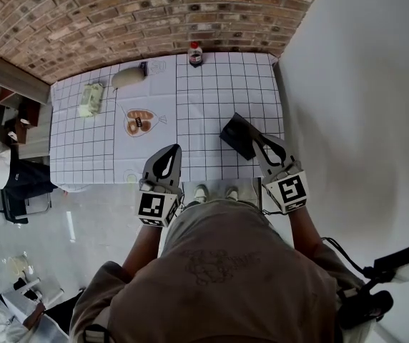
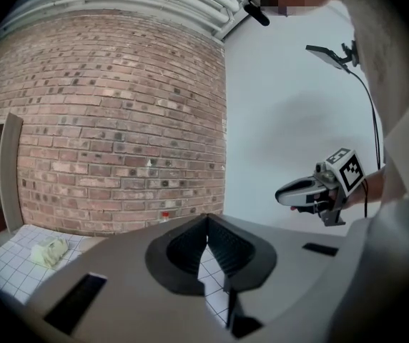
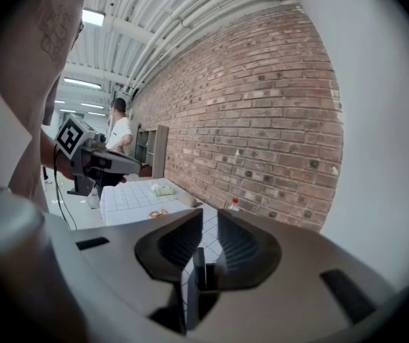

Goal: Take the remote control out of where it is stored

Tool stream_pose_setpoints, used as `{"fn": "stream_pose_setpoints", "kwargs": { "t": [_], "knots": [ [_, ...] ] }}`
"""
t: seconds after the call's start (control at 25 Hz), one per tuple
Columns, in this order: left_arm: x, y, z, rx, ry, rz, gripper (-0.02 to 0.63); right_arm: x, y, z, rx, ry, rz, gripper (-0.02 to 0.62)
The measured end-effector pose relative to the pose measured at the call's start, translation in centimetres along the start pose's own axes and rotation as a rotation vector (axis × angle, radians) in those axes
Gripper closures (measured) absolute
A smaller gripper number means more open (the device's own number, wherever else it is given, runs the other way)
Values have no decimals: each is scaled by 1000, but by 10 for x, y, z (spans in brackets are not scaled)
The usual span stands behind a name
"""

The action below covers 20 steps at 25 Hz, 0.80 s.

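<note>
The person wears a sandy brown T-shirt [image 1: 219, 263] with short sleeves and a faint line drawing on the front. The shoes [image 1: 201, 192] are pale. The left gripper [image 1: 174, 149] and the right gripper [image 1: 257, 137] are grey, with a black drop shape on top and black ribbed pads inside. Each has a cube [image 1: 151, 207] at the back with black and white square marks. A thin black cable [image 1: 337, 252] runs back from the right gripper along the arm.
</note>
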State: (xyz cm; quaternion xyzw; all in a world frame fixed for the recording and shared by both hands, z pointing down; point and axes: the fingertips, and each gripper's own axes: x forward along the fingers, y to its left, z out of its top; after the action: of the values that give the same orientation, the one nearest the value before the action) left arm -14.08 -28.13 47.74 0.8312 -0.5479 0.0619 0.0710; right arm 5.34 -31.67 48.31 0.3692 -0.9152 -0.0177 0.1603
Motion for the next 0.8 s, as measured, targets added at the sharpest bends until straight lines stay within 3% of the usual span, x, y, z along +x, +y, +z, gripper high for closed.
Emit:
{"fn": "stream_pose_setpoints", "kwargs": {
  "t": [0.08, 0.16, 0.36, 0.52, 0.8],
  "knots": [
    [-2, 1, -3, -7, 10, 3, 595, 10, 9, -10, -54, 65, 46, 416],
    [-4, 0, -7, -14, 26, 1, 595, 20, 17, -25, -110, 143, 77, 373],
    [-7, -5, -7, -12, 20, -9, 595, 42, 34, -54, -152, 278, 155, 320],
    [-11, -7, -20, -30, 70, -14, 595, 57, 44, -81, -145, 393, 234, 298],
    [-17, -6, -25, -36, 76, -8, 594, 82, 42, -113, -127, 503, 252, 298]
  ]
}}
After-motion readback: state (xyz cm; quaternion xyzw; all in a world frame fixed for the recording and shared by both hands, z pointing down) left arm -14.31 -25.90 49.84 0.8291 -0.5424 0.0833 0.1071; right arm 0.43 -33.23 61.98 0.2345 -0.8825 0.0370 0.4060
